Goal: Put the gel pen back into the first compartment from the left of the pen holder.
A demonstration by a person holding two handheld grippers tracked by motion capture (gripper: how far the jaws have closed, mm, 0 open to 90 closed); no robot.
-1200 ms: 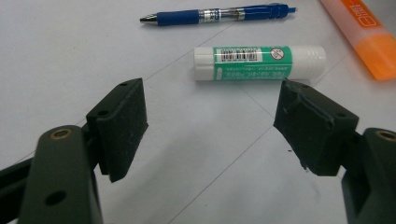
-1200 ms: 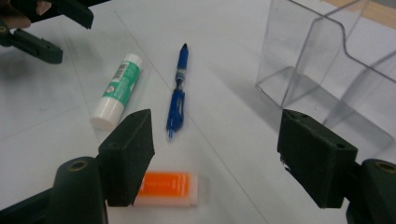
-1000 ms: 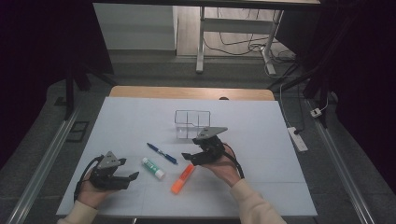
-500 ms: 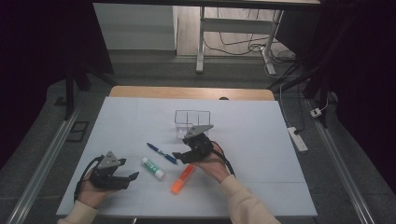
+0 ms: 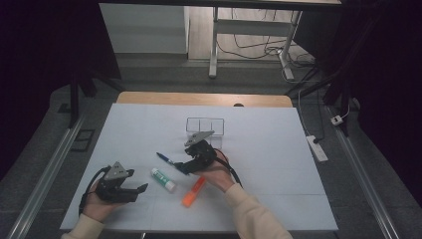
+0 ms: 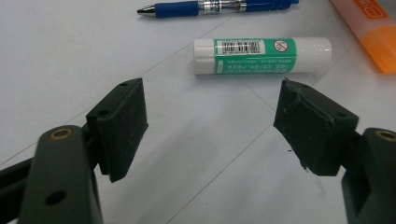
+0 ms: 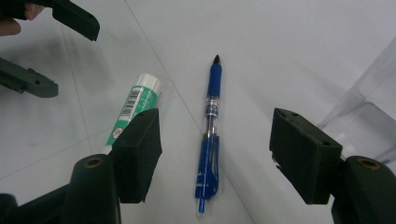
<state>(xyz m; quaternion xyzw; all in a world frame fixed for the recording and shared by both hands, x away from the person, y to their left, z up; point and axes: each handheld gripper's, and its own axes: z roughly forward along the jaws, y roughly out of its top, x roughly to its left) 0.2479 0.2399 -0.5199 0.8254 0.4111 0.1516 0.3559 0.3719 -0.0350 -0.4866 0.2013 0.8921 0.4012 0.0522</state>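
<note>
A blue pen [image 5: 166, 160] lies on the white table sheet [image 5: 278, 164], with a green-and-white glue stick [image 5: 163, 179] and an orange highlighter [image 5: 193, 191] nearer the front edge. My right gripper [image 5: 182, 167] hovers low over the pen's rear end. In the right gripper view the pen [image 7: 208, 135] lies lengthwise between the pads, touching neither. These jaws have just been closing and still stand open. My left gripper [image 5: 139, 193] rests open at the front left. In its own view the glue stick [image 6: 262, 55] lies just ahead of the empty jaws.
A clear plastic box [image 5: 205, 127] with compartments stands just behind my right hand, and its corner [image 7: 369, 107] shows at the right of the right gripper view. A white power strip [image 5: 317, 148] lies off the table's right side.
My right gripper has moved left from beside the highlighter to over the blue pen. The left gripper and the three items have not moved.
</note>
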